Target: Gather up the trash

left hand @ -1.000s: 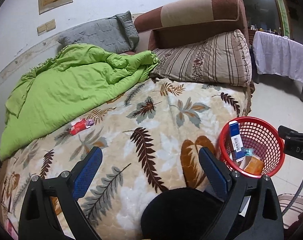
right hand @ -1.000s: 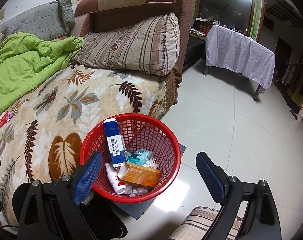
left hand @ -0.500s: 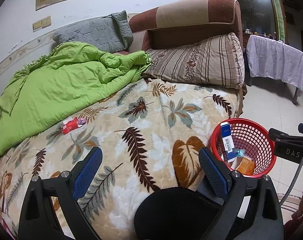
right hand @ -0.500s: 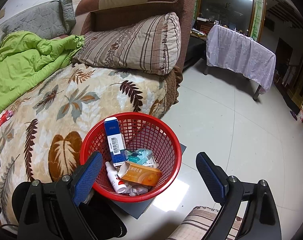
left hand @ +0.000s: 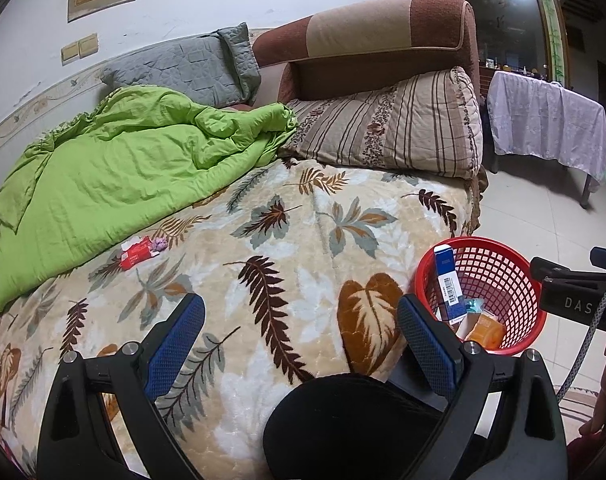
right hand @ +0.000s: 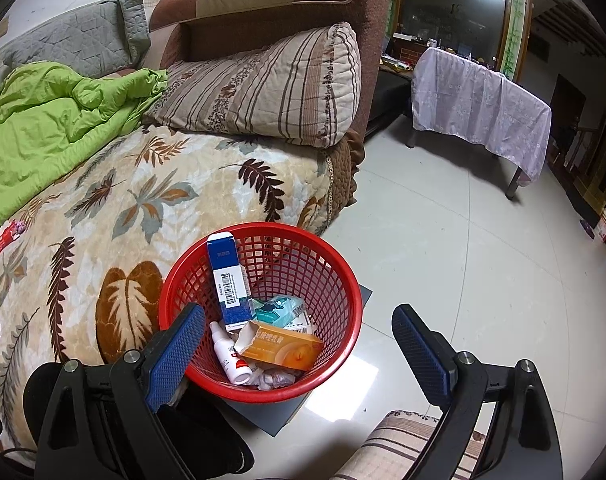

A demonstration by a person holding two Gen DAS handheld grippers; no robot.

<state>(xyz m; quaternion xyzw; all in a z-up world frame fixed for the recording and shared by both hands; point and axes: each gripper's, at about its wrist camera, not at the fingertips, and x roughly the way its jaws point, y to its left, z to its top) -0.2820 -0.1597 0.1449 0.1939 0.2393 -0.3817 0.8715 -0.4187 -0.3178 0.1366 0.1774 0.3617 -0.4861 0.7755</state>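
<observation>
With both the left gripper [left hand: 301, 338] and right gripper [right hand: 299, 346] spread and empty, the red wrapper [left hand: 137, 251] (lying flat on plush blanket [left hand: 303, 240]) may slip a shallow pinch.

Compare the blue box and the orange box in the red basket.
The blue box stands nearly upright against the red basket wall; the orange box lies flat on the bottom. The blue box looks closed and shows a barcode; the orange box has a torn-open end flap. Both are cardboard cartons inside the basket.
</observation>
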